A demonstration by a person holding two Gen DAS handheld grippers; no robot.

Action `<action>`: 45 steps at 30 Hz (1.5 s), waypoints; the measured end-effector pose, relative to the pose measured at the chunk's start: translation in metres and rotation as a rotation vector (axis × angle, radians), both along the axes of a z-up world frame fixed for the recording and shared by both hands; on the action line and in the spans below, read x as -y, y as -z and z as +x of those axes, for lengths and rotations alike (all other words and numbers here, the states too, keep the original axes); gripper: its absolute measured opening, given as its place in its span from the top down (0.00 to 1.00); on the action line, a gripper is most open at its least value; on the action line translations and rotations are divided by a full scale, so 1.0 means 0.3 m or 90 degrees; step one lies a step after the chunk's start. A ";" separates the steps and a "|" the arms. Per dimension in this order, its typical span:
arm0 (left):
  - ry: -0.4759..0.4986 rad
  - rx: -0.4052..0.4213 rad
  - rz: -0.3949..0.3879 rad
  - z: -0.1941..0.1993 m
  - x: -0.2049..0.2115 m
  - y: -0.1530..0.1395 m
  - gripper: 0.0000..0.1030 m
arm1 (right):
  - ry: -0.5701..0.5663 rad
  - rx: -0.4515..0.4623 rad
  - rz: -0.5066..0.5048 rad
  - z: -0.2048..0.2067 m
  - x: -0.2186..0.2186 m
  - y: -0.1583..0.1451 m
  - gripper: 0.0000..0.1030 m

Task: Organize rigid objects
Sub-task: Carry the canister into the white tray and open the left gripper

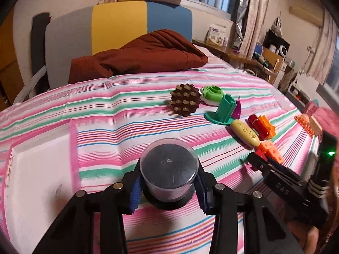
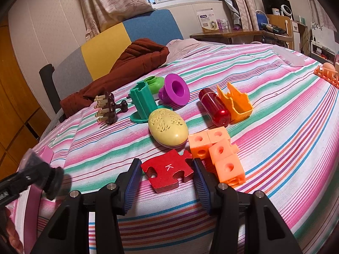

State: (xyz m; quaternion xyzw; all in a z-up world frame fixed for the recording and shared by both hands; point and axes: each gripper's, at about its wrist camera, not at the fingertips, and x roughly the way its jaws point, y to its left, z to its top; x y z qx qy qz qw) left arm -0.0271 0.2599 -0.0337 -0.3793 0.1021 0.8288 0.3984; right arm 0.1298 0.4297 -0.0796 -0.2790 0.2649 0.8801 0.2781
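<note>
The left gripper point(image 1: 168, 188) has its blue ribbed fingers point(image 1: 135, 194) clamped on the sides of a small clear-walled round container point(image 1: 168, 167) with a dark top and a black flared base. It looks lifted a little above the striped bed cover point(image 1: 106, 114), with a pale pink tray point(image 1: 40, 169) just to its left. The container looks rigid and light, but its smooth round wall could slip or twist between the pads, so a hold low on the wall, just above the wider base, seems safest.

The right gripper point(image 2: 167, 177) has its fingers point(image 2: 133, 180) set on either side of a flat red puzzle piece point(image 2: 167, 172) marked with a K, lying on the bed. Whether the pads press on it or merely frame it cannot be told. The piece looks stiff, thin and light. Its knobbed, notched outline gives uneven contact, so the straighter edges would be the better place to grip.

Just beyond it lie joined orange cubes point(image 2: 220, 150) and a cream oval case point(image 2: 168, 130), both hard and light by the look of them. Farther back sit a glossy red capsule point(image 2: 214, 108), probably slippery, an orange open holder point(image 2: 235, 101), a purple funnel shape point(image 2: 174, 93), a teal stand point(image 2: 143, 104) and a brown peg massager point(image 2: 107, 110).
</note>
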 end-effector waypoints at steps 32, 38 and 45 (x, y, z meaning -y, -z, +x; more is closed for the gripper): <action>-0.300 0.036 -0.029 -0.532 0.520 0.055 0.58 | 0.006 0.060 0.053 -0.042 0.039 0.000 0.52; -0.325 0.006 -0.056 -0.571 0.514 0.055 0.58 | 0.007 0.070 0.060 -0.050 0.044 0.000 0.52; -0.361 -0.007 -0.053 -0.557 0.569 0.062 0.17 | 0.007 0.072 0.062 -0.053 0.041 0.002 0.52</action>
